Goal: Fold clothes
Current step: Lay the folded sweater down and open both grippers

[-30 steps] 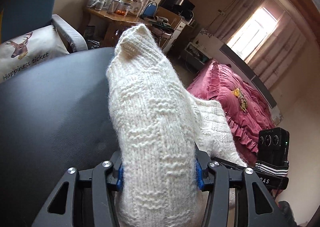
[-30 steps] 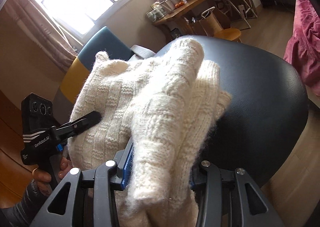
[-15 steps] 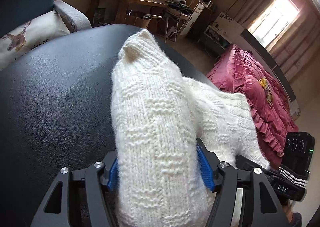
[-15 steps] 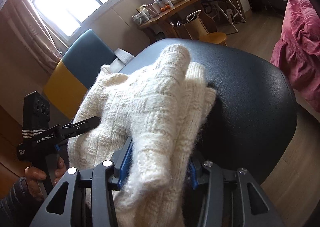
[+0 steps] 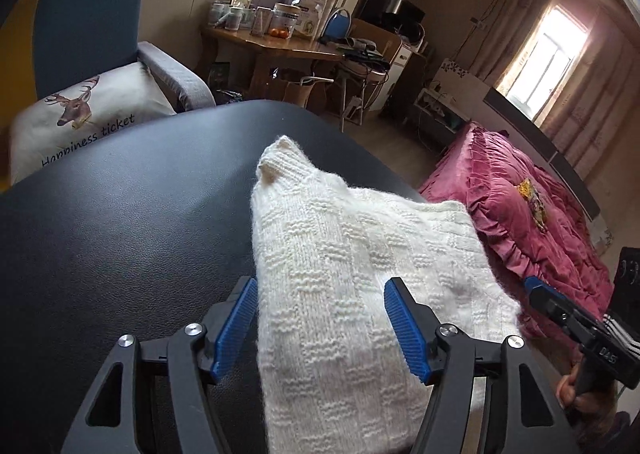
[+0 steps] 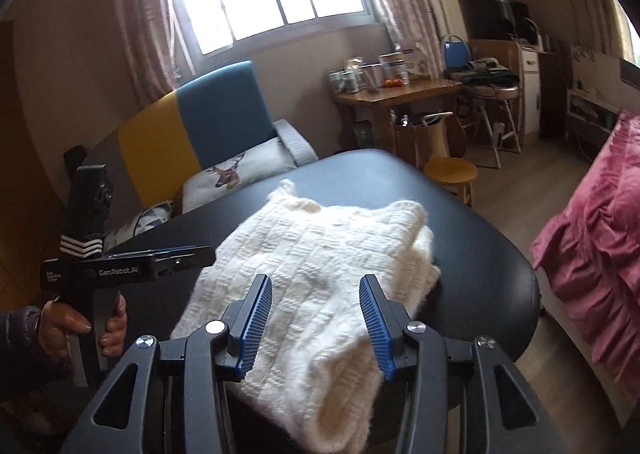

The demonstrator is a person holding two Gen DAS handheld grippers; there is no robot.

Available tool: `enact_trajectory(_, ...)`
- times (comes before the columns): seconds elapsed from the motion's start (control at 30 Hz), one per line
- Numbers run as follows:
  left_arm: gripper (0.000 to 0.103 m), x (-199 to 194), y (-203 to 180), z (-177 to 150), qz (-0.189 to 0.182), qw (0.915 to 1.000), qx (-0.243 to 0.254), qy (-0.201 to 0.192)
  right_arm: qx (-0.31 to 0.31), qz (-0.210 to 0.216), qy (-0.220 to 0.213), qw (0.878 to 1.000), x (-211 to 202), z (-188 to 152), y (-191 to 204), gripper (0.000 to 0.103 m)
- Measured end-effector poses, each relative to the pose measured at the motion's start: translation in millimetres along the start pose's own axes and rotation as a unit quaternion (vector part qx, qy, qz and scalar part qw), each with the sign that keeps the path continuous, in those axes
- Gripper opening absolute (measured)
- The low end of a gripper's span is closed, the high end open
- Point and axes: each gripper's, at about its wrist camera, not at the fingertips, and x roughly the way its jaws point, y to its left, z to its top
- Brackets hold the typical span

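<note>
Well, jars [image 5: 256, 15] crowd wooden table [image 5: 280, 49].

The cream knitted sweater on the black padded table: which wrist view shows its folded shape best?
The right wrist view: the cream knitted sweater lies whole on the black padded table, with its layered edge at the right visible. The left wrist view shows the sweater closer, cut off at the bottom of the picture.

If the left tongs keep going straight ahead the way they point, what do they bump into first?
Most likely the fluffy white knitted sweater, lying right between and ahead of the open left tongs on the black padded table. Depth is hard to judge.
</note>
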Motion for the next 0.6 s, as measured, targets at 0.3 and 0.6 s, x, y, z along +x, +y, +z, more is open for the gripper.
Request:
enact_trajectory(0.3,0.067,17,-15,-30,0.012,0.9984,0.031,0.046,0.047,-0.049,0.114,0.991,53,-53,-24,0.037)
enact_trajectory(0.6,0.075,39,-8,-47,0.025,0.9966,0.006,0.079,0.069,-0.061,0.084,0.992,50,-66,-32,0.043)
